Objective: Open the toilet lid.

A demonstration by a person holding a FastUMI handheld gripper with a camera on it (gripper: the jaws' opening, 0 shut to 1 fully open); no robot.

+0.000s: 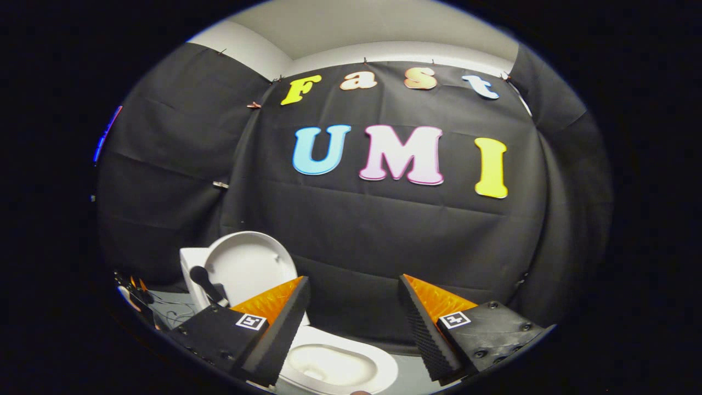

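A white toilet stands below and ahead of my fingers, its bowl and seat [337, 365] in the gap between them. The white lid [249, 266] is raised, standing upright against the tank [191, 269] behind my left finger [274, 323]. My gripper [354, 285] is open, its two orange-and-black fingers wide apart with nothing between them. It hangs above the bowl, apart from the lid and seat. The right finger [433, 323] points at the black cloth wall.
A black lever-like handle [205, 282] sticks up beside the tank, just past the left finger. Cables and small gear [137, 296] lie on the grey floor left of the toilet. Black cloth walls [384, 236] close in behind and on both sides.
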